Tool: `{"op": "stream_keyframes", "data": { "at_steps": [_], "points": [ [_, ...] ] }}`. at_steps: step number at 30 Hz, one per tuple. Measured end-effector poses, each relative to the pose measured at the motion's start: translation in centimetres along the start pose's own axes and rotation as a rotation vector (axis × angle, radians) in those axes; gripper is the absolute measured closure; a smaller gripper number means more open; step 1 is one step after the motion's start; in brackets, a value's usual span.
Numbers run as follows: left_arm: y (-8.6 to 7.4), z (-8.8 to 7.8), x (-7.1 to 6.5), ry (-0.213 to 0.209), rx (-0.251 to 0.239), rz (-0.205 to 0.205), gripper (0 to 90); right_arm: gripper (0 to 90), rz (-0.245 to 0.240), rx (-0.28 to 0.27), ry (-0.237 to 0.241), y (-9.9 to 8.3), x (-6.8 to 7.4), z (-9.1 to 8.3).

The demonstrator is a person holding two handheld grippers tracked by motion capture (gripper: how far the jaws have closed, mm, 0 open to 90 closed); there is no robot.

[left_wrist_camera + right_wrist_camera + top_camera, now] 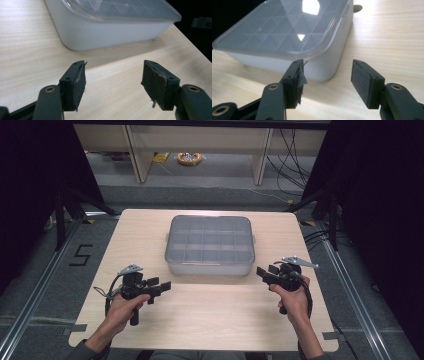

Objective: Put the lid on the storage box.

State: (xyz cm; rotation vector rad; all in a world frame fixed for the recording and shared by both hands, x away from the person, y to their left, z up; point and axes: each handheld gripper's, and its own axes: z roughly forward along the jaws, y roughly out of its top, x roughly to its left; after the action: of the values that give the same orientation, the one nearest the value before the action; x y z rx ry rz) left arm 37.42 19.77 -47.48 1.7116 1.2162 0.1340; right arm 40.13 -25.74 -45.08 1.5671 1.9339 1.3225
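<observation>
Pale wood of the desk [210,315] lies bare at the near edge, where a person's hands hold the left gripper [159,286] and the right gripper [264,271], each with its jaws spread apart and empty, pointing inward toward each other. Just beyond them, near the middle of the desk, sits a white plastic box [210,246] with a clear lid [284,30] shut over a grid of compartments. Farther off, grey floor [200,195] and pale shelf legs [134,152] stand past the desk.
</observation>
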Motion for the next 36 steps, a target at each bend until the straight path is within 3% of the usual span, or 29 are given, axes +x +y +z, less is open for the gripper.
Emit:
{"op": "stream_keyframes", "data": {
  "at_steps": [1, 2, 3, 5, 9, 13, 14, 16, 23, 24, 25, 29, 30, 31, 32, 36],
  "points": [
    [-0.3, -0.1, -0.1, -0.001, 0.005, 0.014, 34.8, 44.9, 0.04, 0.018, 0.007, -0.3, 0.3, -0.3],
    [-0.6, -0.2, -0.2, 0.004, 0.005, 0.019, 34.5, 44.9, 0.045, 0.018, 0.002, -0.5, 0.4, -0.4],
    [-0.9, -0.3, -0.3, 0.007, 0.01, 0.024, 34.5, 44.9, 0.0, 0.032, -0.008, -0.7, 0.2, -0.6],
    [-1.4, -0.6, -0.4, 0.003, 0.017, 0.027, 34.3, 44.9, -0.003, 0.025, 0.013, -1.3, 0.2, -0.7],
    [-2.3, -1.2, -0.8, 0.012, 0.015, 0.05, 33.1, 44.9, -0.025, 0.047, 0.009, -2.6, 0.7, -1.1],
    [-3.2, -1.7, -1.2, 0.035, 0.018, 0.09, 31.3, 42.9, -0.037, 0.067, 0.022, -3.7, 1.4, -1.9],
    [-3.4, -1.7, -1.3, 0.028, 0.025, 0.092, 30.9, 41.5, -0.037, 0.088, 0.027, -3.9, 1.6, -2.2],
    [-3.8, -1.8, -1.4, 0.02, 0.033, 0.091, 30.0, 38.5, -0.019, 0.073, 0.029, -4.6, 1.9, -2.4],
    [-4.8, -2.3, -2.0, 0.031, 0.035, 0.122, 28.6, 33.2, -0.068, 0.106, 0.032, -6.4, 2.6, -3.7],
    [-4.9, -2.4, -2.1, 0.029, 0.038, 0.129, 28.5, 32.8, -0.017, 0.12, 0.032, -6.6, 3.1, -4.0],
    [-5.0, -2.5, -2.1, 0.025, 0.042, 0.137, 28.2, 32.3, -0.069, 0.108, 0.045, -6.8, 2.8, -4.0],
    [-5.8, -2.7, -2.6, 0.015, 0.046, 0.15, 27.6, 31.1, -0.077, 0.131, 0.049, -7.7, 3.2, -4.5],
    [-5.9, -2.8, -2.6, 0.017, 0.055, 0.15, 27.4, 30.9, -0.072, 0.12, 0.056, -8.0, 3.4, -4.5],
    [-6.0, -2.8, -2.7, 0.008, 0.049, 0.151, 27.3, 30.8, -0.042, 0.149, 0.045, -8.2, 3.8, -4.9],
    [-6.1, -2.9, -2.7, 0.009, 0.051, 0.155, 27.2, 30.7, -0.083, 0.129, 0.062, -8.4, 3.6, -4.8],
    [-6.4, -3.2, -3.0, 0.011, 0.058, 0.171, 26.9, 30.1, -0.089, 0.142, 0.079, -9.1, 3.9, -5.5]
  ]
}}
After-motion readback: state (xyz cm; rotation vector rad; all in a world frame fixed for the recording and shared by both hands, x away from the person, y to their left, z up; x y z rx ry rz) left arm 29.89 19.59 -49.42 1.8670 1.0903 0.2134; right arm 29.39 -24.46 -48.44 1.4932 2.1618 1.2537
